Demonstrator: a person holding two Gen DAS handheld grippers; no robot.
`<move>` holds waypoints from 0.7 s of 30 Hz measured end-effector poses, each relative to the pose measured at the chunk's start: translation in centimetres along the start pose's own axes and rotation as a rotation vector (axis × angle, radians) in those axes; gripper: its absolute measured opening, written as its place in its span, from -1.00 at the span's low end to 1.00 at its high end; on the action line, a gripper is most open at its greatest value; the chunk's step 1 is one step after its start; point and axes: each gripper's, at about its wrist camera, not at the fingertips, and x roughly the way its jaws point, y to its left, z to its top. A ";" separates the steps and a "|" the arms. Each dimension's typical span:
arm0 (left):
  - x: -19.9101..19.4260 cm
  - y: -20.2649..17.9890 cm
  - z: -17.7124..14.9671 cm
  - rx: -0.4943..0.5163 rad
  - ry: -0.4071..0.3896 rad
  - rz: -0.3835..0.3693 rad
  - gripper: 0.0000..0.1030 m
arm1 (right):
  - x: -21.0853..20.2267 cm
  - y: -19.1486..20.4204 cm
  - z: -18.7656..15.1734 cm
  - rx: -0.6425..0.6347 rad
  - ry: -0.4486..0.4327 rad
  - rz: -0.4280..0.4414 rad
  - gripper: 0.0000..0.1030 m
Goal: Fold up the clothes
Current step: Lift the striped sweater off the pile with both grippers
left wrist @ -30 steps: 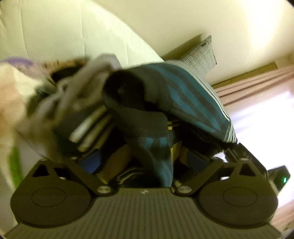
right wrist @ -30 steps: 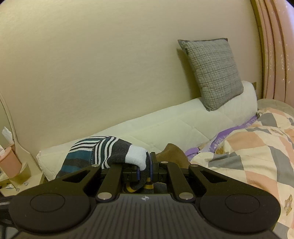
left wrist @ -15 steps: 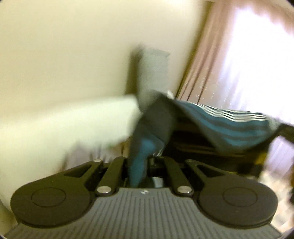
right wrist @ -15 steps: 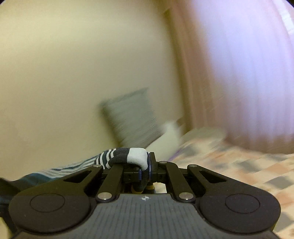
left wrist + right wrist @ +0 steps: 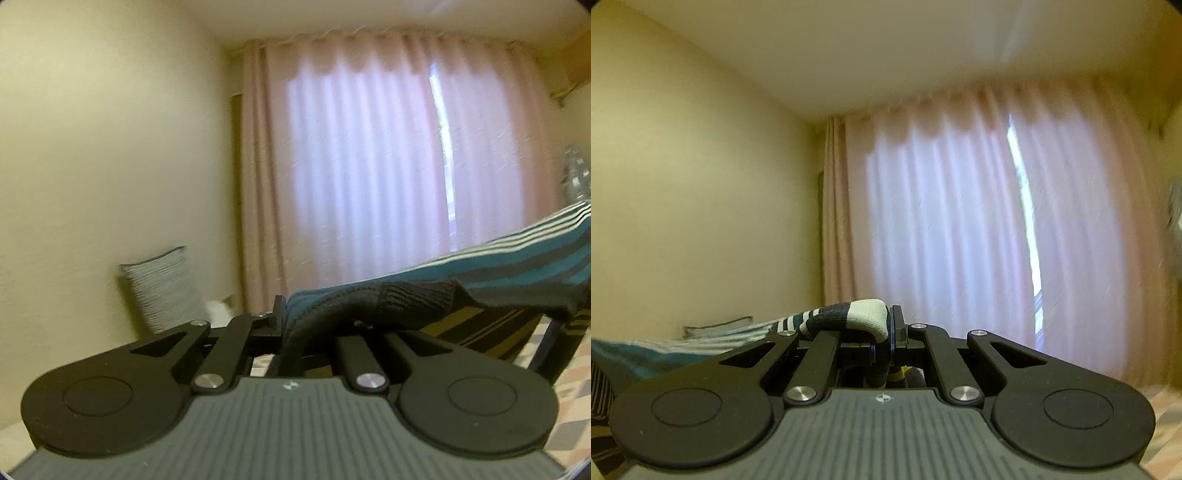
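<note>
L view: sock (image 5: 480, 269) runs from L tool (image 5: 291, 325) out to the right edge, stretched above the bed (image 5: 569, 391), w/ a 2nd sock (image 5: 480, 328) just under it. Cushion (image 5: 162, 291) stands far left against the wall (image 5: 110, 166); curtain (image 5: 369, 166) behind everything, centre to right.

R view: same sock (image 5: 827, 321) leaves R tool (image 5: 884, 339) toward the left edge — its end draped over the tool's left finger. Cushion (image 5: 716, 325) low left, behind the sock; curtain (image 5: 960, 240) behind, bed (image 5: 1163, 424) at lower right.
</note>
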 end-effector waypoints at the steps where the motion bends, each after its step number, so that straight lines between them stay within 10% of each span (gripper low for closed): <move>1: -1.3 -1.5 -0.3 -0.008 0.001 -0.013 -0.91 | -2.3 -1.3 0.6 -0.016 -0.003 0.002 -0.90; 13: -13.4 -20.7 -0.2 -0.012 0.042 -0.115 -0.91 | -21.7 -16.2 3.0 -0.201 0.118 -0.020 -0.89; 21: 1.1 -33.5 -2.1 0.085 0.317 -0.292 -0.90 | -13.3 -30.1 -6.4 -0.039 0.472 -0.185 -0.88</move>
